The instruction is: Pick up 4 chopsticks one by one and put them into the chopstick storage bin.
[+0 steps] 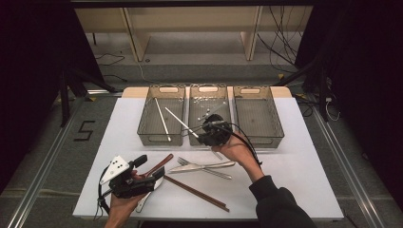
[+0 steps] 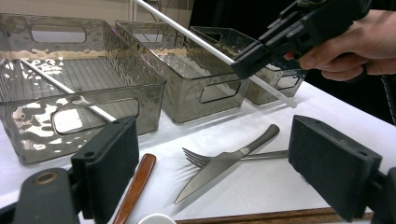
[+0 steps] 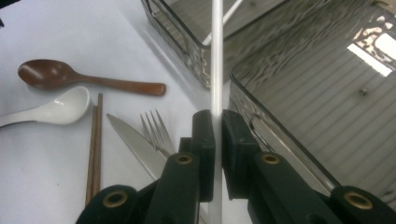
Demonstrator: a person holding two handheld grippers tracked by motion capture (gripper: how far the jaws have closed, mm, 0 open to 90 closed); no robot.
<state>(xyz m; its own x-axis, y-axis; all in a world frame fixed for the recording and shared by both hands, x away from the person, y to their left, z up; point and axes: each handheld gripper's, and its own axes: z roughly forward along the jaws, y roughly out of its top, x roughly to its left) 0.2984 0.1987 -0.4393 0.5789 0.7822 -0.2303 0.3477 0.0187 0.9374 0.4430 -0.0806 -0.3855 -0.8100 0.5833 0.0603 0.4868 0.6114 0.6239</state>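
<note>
Right tongs (image 3: 217,122) are clamped tight on a white chopstick (image 3: 217,56), pads pinching it from both sides, the stick running straight up between them. From above, the right tongs (image 1: 209,130) hang over the front edge of the middle bin (image 1: 209,91), and the chopstick (image 1: 180,121) slants up and left from them, crossing the gap toward the left bin (image 1: 160,92). In the left gripper view the same chopstick (image 2: 187,32) is carried in the air above the bins, clear of the table.

Left tongs (image 2: 215,172) stand wide apart with nothing between the pads, low over the near part of the white table (image 1: 294,161); from above, the left tongs (image 1: 149,166) sit at the near left, in the person's hand.

A second white chopstick (image 1: 162,118) lies inside the left bin. The right bin (image 1: 256,92) sits beside the middle one. On the table between the hands: a fork (image 2: 201,158) with a knife (image 2: 210,175) laid across it, touching. Just left, a brown wooden spoon (image 3: 70,77), a white spoon (image 3: 56,109), and a pair of brown chopsticks (image 1: 195,192) angling toward the near edge.
</note>
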